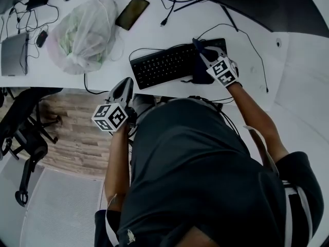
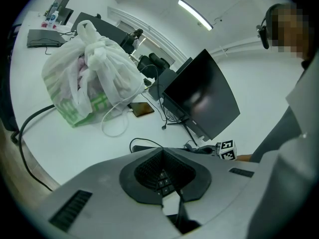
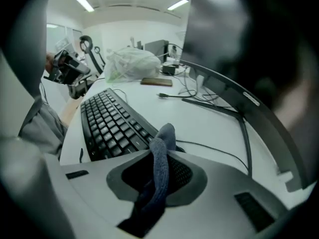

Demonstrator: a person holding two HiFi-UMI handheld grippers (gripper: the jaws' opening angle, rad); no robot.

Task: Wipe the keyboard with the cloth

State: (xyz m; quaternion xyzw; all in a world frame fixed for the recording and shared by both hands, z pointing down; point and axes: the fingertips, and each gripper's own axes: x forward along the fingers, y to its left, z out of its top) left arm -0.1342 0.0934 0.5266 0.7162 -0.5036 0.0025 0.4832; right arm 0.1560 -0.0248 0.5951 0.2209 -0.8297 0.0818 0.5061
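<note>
A black keyboard (image 1: 167, 66) lies on the white desk (image 1: 154, 32) near its front edge. My right gripper (image 1: 202, 51) is over the keyboard's right end, shut on a dark blue-grey cloth (image 1: 201, 70) that hangs down onto the keys. In the right gripper view the cloth (image 3: 158, 166) is pinched upright between the jaws, with the keyboard (image 3: 109, 123) stretching away to the left. My left gripper (image 1: 123, 89) hovers at the desk's front edge, just left of the keyboard. Its jaws look shut with nothing in them, and a few keys (image 2: 162, 178) show through the hollow between the pads.
A knotted white plastic bag (image 1: 85, 32) sits at the desk's left, with a phone (image 1: 132, 12) behind it. A dark monitor (image 1: 247, 4) stands at the back right, cables around its foot. A grey laptop (image 1: 14, 53) lies far left. An office chair (image 1: 25, 127) is on the floor.
</note>
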